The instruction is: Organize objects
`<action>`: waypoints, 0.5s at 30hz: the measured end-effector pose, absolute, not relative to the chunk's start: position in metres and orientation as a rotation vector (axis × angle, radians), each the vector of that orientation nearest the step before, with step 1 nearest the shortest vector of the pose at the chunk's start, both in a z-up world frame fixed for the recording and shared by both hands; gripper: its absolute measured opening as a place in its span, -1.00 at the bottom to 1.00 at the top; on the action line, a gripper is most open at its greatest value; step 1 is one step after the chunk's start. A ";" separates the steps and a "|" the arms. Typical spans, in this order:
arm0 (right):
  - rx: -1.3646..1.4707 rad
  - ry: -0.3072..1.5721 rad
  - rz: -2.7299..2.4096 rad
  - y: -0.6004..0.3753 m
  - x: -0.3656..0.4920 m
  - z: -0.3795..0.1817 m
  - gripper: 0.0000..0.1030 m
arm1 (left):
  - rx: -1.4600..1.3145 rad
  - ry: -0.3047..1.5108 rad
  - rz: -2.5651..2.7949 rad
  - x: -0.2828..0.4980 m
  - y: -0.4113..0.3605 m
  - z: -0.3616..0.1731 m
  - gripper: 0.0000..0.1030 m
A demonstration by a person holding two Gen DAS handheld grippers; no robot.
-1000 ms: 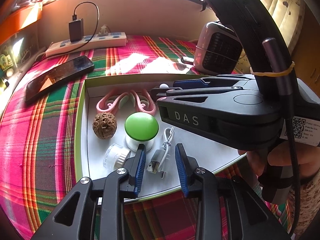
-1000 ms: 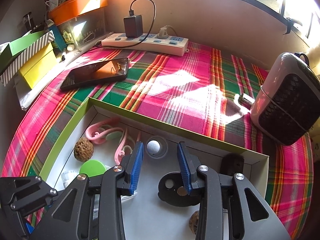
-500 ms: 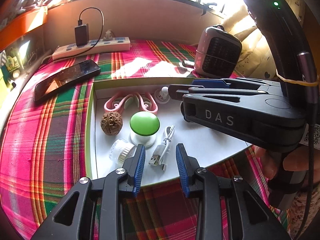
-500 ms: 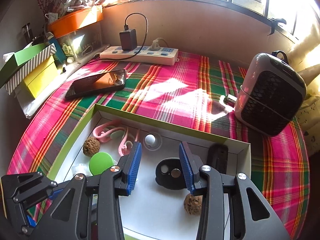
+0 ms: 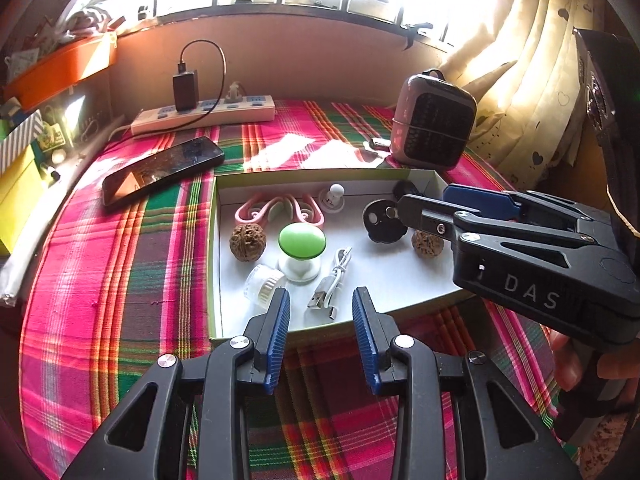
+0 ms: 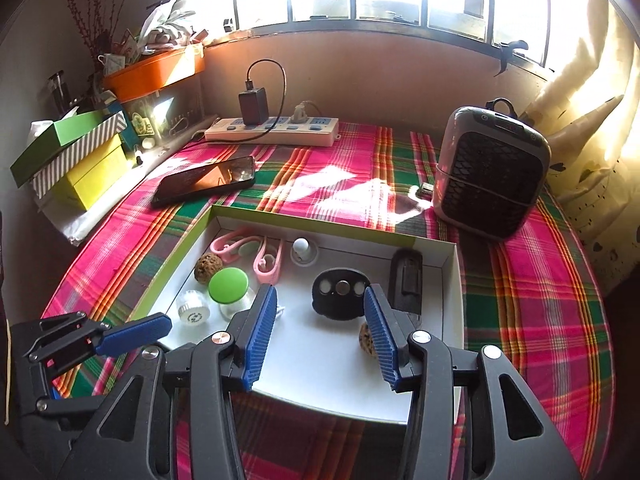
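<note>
Both the left gripper (image 5: 321, 336) and right gripper (image 6: 320, 338) are opening, nothing between the jaws. Just ahead of the left lies the USB cable (image 5: 333, 282) in the box (image 5: 213, 248): light, limp, probably best pinched at its stiff plug.

The letters "DAS" stand in pale print on the right gripper (image 5: 404, 210) body (left wrist view only).
</note>
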State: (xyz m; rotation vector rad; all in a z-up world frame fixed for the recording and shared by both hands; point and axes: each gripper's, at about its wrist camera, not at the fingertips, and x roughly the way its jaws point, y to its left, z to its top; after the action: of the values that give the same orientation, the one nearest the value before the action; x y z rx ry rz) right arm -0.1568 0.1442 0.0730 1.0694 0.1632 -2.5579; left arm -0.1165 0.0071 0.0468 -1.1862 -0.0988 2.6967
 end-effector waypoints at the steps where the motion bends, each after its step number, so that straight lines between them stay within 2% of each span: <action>1: 1.062 0.161 -2.564 0.146 -0.152 0.074 -0.01 | -1.187 -0.099 2.703 -0.114 0.006 0.047 -0.38; 15: 1.142 0.154 -2.600 0.165 -0.107 0.050 0.11 | -1.237 -0.078 2.752 -0.081 -0.001 0.035 -0.37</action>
State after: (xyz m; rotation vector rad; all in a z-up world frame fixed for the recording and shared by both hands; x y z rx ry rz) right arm -0.1074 0.1648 0.0501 1.1417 0.1538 -2.6005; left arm -0.0808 -0.0008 0.0351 -1.2368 -0.0784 2.7516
